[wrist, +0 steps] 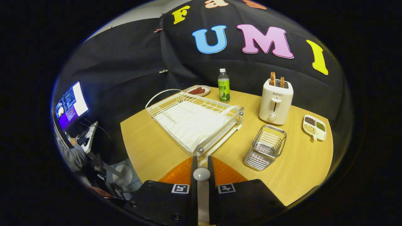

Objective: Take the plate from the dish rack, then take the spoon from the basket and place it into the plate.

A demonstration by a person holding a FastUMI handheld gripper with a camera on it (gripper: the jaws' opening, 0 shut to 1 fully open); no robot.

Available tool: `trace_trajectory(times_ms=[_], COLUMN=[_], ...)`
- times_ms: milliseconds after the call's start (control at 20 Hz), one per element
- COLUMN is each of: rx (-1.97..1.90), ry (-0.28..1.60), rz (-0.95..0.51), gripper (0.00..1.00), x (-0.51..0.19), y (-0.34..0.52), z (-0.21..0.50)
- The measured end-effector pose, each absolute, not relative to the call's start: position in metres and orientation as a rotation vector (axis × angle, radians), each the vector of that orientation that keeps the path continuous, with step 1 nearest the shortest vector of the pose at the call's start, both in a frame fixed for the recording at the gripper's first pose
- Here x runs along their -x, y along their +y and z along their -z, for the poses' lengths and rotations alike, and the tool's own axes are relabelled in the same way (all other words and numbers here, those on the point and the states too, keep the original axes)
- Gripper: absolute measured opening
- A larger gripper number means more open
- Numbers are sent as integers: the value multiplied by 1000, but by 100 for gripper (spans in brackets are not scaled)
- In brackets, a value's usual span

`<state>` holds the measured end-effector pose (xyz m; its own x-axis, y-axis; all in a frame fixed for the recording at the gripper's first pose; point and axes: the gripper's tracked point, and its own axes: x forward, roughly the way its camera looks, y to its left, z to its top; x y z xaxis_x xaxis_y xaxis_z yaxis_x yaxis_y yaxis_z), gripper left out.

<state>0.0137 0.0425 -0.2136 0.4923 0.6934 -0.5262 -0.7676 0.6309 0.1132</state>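
1. Claw (201,171) pinched on spoon (201,174), bowl end up between the fingertips, handle running back along the fingers.
2. Hovered directly over orange plate (179,173) on desk (150,147); straight down for release.
3. Dish rack (194,121) just ahead, basket (265,147) ahead-right.

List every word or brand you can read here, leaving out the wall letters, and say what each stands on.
"SUPOR": front of the toaster.
Bottle label: too small to read.
Monitor: too blurred to read.
Gripper, fingers shut on the spoon over the plate: coded squares, no words.
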Motion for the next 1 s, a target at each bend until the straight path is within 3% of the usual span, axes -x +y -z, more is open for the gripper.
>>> trace_trajectory(times_ms=[650, 700, 900, 1000], rx=[122, 122, 107, 99], ry=[673, 677, 653, 628], rz=[-878, -873, -864, -839], gripper=[23, 31, 99, 99], x=[1, 2, -4, -10], y=[33, 32, 32, 28], z=[236, 236, 225, 213])
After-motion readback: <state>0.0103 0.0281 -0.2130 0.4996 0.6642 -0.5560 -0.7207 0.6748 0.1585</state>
